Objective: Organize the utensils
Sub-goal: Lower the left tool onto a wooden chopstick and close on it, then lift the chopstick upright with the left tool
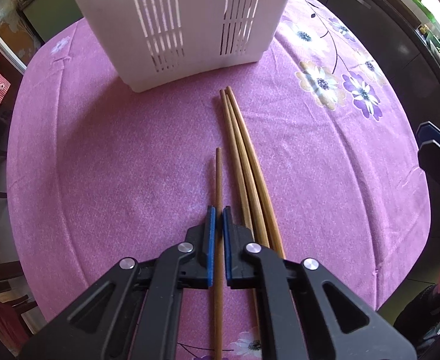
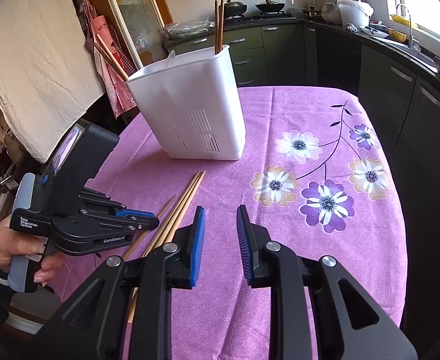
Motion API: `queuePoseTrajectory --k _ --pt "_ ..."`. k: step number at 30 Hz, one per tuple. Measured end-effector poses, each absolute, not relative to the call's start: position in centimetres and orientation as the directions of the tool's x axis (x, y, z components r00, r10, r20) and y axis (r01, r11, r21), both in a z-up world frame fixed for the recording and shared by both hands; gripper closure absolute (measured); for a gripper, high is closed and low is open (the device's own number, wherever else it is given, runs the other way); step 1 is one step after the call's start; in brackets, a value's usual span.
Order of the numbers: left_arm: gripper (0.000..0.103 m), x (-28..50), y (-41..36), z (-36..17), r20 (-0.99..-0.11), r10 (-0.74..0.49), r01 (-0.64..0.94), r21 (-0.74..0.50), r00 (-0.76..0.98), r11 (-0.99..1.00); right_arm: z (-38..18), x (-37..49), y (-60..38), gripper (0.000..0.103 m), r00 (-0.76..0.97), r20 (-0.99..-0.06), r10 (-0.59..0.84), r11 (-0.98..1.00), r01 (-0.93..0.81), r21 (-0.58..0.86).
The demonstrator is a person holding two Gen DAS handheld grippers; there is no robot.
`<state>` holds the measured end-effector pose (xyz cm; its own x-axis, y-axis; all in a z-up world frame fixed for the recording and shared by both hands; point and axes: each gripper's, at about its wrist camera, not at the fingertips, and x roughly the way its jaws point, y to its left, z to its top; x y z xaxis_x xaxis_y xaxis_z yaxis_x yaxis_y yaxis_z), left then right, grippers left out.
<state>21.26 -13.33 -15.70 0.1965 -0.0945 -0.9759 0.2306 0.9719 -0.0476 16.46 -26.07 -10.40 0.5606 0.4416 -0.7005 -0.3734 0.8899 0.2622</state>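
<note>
Left gripper [image 1: 219, 210] clamped on a single wooden chopstick [image 1: 218, 180], blue pads [image 1: 210, 240] pressing it from both sides, its tip reaching past the fingertips toward the white slotted utensil holder [image 1: 183, 30]. Just right of these fingers, three more chopsticks [image 1: 244, 162] lying side by side on the purple flowered tablecloth [image 1: 99, 150], tips near the holder base, not touching it. Right gripper [image 2: 219, 210] released, nothing between its pads [image 2: 197, 240], hovering above bare cloth. To the left of its fingers, the left gripper seen from the side, held by a hand [image 2: 12, 249]. Farther ahead, the holder with dark chopsticks [image 2: 219, 27] standing upright in its far compartment
</note>
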Motion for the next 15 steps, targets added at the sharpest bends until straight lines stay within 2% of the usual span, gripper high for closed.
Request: queuePoseTrajectory --k 6,15 --pt "0.098 20.8 -11.7 -12.8 -0.957 -0.129 0.215 -0.074 0.258 0.974 -9.8 16.4 -26.3 0.081 0.571 -0.692 0.441 0.891 -0.372 0.260" --pt "0.098 17.8 -8.4 -3.8 -0.868 -0.173 0.197 -0.089 0.466 0.976 -9.2 16.3 -26.8 0.081 0.587 -0.682 0.436 0.895 -0.360 0.262"
